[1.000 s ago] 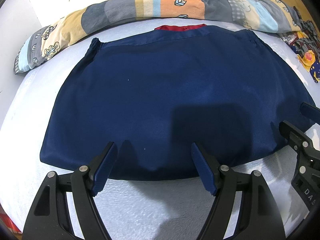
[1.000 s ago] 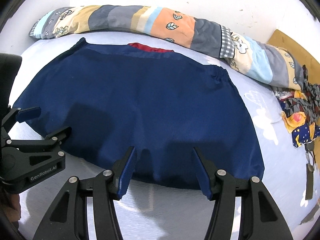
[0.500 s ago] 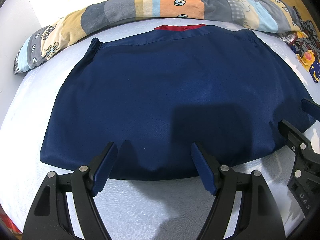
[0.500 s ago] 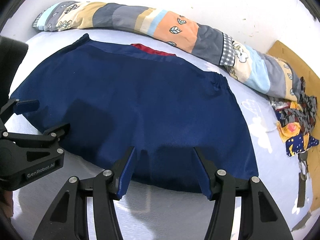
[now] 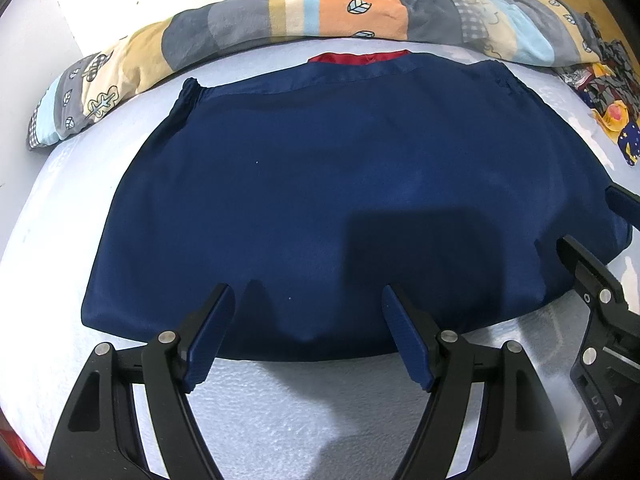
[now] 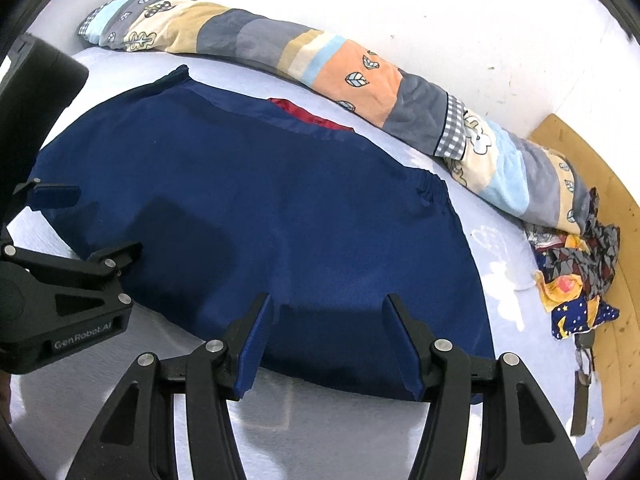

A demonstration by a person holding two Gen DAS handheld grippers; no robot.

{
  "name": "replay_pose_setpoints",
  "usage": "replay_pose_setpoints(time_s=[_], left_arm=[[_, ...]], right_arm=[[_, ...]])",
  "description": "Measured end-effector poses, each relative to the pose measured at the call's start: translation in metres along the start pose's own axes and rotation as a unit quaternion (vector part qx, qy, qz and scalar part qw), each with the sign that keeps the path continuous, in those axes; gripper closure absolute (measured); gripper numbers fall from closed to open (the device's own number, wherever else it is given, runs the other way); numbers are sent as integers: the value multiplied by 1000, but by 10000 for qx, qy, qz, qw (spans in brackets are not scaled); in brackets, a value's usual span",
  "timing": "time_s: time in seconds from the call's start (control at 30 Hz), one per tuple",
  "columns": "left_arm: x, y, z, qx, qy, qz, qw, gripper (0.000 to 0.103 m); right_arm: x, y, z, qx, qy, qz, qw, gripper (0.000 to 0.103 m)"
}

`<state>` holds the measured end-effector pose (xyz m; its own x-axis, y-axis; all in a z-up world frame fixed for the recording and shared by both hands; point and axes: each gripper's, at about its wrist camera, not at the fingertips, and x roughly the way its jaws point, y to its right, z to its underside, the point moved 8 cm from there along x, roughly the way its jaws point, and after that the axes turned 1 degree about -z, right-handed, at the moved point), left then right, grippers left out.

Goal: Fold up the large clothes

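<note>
While one navy garment [image 5: 320,200] lies spread flat on the pale bed sheet [image 5: 300,408], two grippers hover at its near hem: the left gripper [image 5: 306,332] and the right gripper [image 6: 326,344], both with jaws wide and gripping nothing. One patchwork blanket roll [image 5: 280,20] lies behind, one small cloth pile [image 6: 576,280] at the right

A long patchwork blanket roll [image 5: 320,12] lay along the white wall [image 6: 400,0] at twelve o'clock on the pale bed [image 5: 280,408], with a patterned cloth heap [image 6: 576,280] at three o'clock beside a wooden board [image 6: 600,184].
</note>
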<state>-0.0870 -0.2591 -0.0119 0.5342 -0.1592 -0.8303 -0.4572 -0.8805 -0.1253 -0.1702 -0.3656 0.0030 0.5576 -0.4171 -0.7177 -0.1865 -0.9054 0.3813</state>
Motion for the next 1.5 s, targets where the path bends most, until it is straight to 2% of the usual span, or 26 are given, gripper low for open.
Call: replay_pose_setpoints(time_s=[0.43, 0.5, 0.57, 0.63, 0.67, 0.7, 0.73, 0.77, 0.8, 0.9, 0.93, 1.03, 1.2, 1.27, 1.33, 1.37, 1.4, 1.43, 1.47, 1.5], left_arm=[[1, -4, -1, -18, 3, -9, 10000, 27], [2, -6, 0, -55, -29, -17, 10000, 27], [3, -9, 0, -112, -70, -2, 9999, 27], [4, -13, 0, -175, -94, -14, 9998, 27], [4, -16, 0, -216, -98, -30, 9997, 27], [5, -22, 0, -310, -118, -22, 9994, 27], [6, -27, 0, -420, -147, 3, 9990, 27], [7, -35, 0, -604, -186, 39, 9980, 27], [7, -44, 1, -758, -218, 57, 9969, 27], [7, -71, 6, -1287, -332, 96, 9911, 27], [7, -79, 8, -1441, -364, 117, 9888, 27], [6, -101, 17, -1906, -512, 293, 9799, 27], [7, -129, 43, -2567, -956, 590, 9599, 26], [10, -143, 59, -2944, -1182, 796, 9450, 26], [15, -156, 75, -3397, -1341, 1093, 9245, 26], [17, -161, 82, -3611, -1407, 1243, 9134, 25], [21, -167, 88, -3906, -1395, 1561, 8964, 25], [24, -171, 90, -4055, -1381, 1721, 8871, 25], [28, -175, 89, -4178, -1323, 1880, 8790, 25], [30, -178, 87, -4184, -1251, 1952, 8782, 25]], right_arm=[[-8, 1, -5, -148, 245, 196, 9994, 42], [-4, 5, -3, -39, 160, 150, 9998, 38], [9, 14, 4, 345, -164, -170, 9991, 37], [27, 31, 16, 1092, -649, -671, 9896, 37], [35, 38, 22, 1478, -865, -927, 9808, 37], [43, 47, 29, 1891, -1066, -1182, 9690, 38], [50, 59, 36, 2433, -1209, -1463, 9512, 38], [51, 68, 39, 2766, -1203, -1630, 9394, 39], [50, 76, 39, 2960, -1159, -1707, 9326, 39], [38, 106, 38, 3300, -852, -1362, 9302, 37], [33, 117, 39, 3480, -741, -1325, 9251, 37], [26, 130, 46, 3925, -662, -1571, 9038, 37], [22, 144, 79, 4779, -791, -1888, 8543, 37], [22, 144, 95, 5114, -892, -2019, 8305, 36], [26, 144, 107, 5406, -1020, -2118, 8078, 36], [30, 144, 111, 5490, -1081, -2167, 8000, 36], [33, 143, 115, 5569, -1153, -2218, 7920, 36], [39, 141, 119, 5644, -1228, -2240, 7850, 36], [42, 141, 123, 5702, -1270, -2259, 7796, 36], [46, 141, 125, 5767, -1296, -2285, 7736, 36]])
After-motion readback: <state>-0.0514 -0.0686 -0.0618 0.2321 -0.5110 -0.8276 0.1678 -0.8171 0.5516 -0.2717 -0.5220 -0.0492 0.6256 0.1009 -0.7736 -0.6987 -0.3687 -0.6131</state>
